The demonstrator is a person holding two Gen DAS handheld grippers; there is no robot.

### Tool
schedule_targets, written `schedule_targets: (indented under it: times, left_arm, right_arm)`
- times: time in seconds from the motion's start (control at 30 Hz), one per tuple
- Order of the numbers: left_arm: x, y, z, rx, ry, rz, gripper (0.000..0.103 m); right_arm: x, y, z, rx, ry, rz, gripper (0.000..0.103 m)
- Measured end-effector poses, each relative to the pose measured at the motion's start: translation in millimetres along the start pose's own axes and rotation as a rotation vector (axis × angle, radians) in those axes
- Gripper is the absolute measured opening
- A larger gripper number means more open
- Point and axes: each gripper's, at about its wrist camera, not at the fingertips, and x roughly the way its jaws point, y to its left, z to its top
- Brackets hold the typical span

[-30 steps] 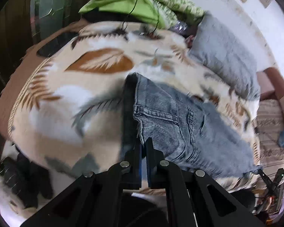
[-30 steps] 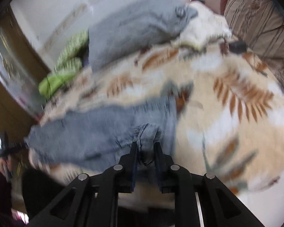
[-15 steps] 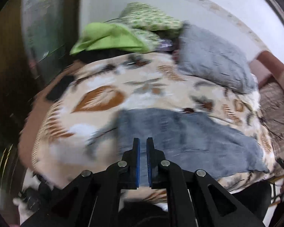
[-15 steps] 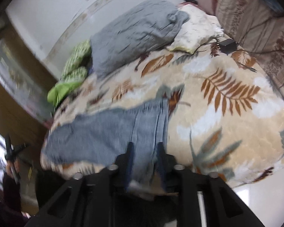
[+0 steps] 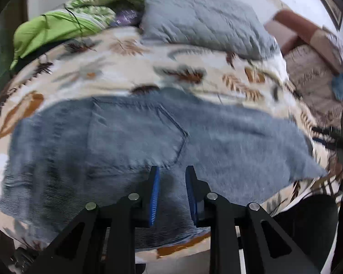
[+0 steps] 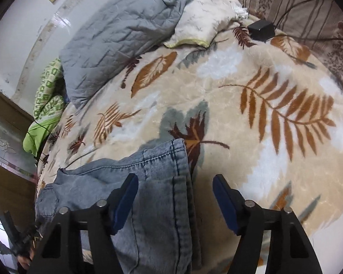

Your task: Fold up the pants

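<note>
Grey-blue jeans lie spread across the leaf-patterned blanket, back pocket up. My left gripper hovers over the denim just below that pocket. Its jaws are opening, a narrow gap between the blue pads, and nothing is pinched. In the right wrist view one end of the jeans lies folded on the blanket. My right gripper stands over that end. Its jaws are opening wide, the denim lies loose between them, and the pads do not touch it.
A grey quilted pillow and a white pillow lie at the head of the bed. Green bedding is piled at the far left. A black box with a cable sits near a striped cushion.
The right gripper opened and dropped the pinched denim fold, which now lies flat. The left gripper swung from the jeans' edge to the back pocket, and its jaws parted.
</note>
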Motion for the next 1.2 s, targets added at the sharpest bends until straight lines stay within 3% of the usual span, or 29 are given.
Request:
schedule_targets:
  times: [0.17,0.2,0.27,0.47,0.7,0.87,0.97,1.1,1.2]
  left_arm:
    - [18.1,4.8,-12.0,-0.025,0.047,0.000,0.023]
    - [17.8,7.7,-14.1,-0.029,0.047,-0.004,0.023]
    - [16.3,11.3,-15.1,-0.030,0.041,-0.015,0.023]
    - [16.6,16.0,-13.8,-0.042,0.032,-0.028,0.023]
    - [12.6,16.4,-11.9,-0.052,-0.016,-0.042,0.025]
    - [12.4,15.7,-13.8,-0.038,-0.030,-0.053,0.028]
    - [13.1,20.1,-14.8,-0.053,-0.028,-0.068,0.028]
    - [13.0,21.0,-16.9,-0.045,-0.030,-0.079,0.029]
    - [11.1,21.0,-17.9,-0.037,-0.040,-0.088,0.030]
  right_arm:
    - [33.5,8.2,-0.4,-0.023,0.126,-0.017,0.034]
    - [35.5,11.7,-2.2,-0.043,0.122,-0.043,0.031]
    - [33.0,18.4,-3.5,-0.093,0.106,-0.086,0.015]
    - [4.4,35.7,7.0,-0.147,-0.002,-0.063,0.011]
    - [-13.2,49.5,38.5,-0.141,-0.166,-0.111,0.004]
    - [20.2,35.4,46.3,-0.091,-0.124,-0.151,0.004]
    - [54.0,22.9,40.6,-0.071,-0.022,-0.200,0.006]
    - [39.6,23.2,49.4,0.013,-0.070,-0.197,0.006]
    - [18.2,53.4,57.5,-0.051,-0.148,-0.242,0.006]
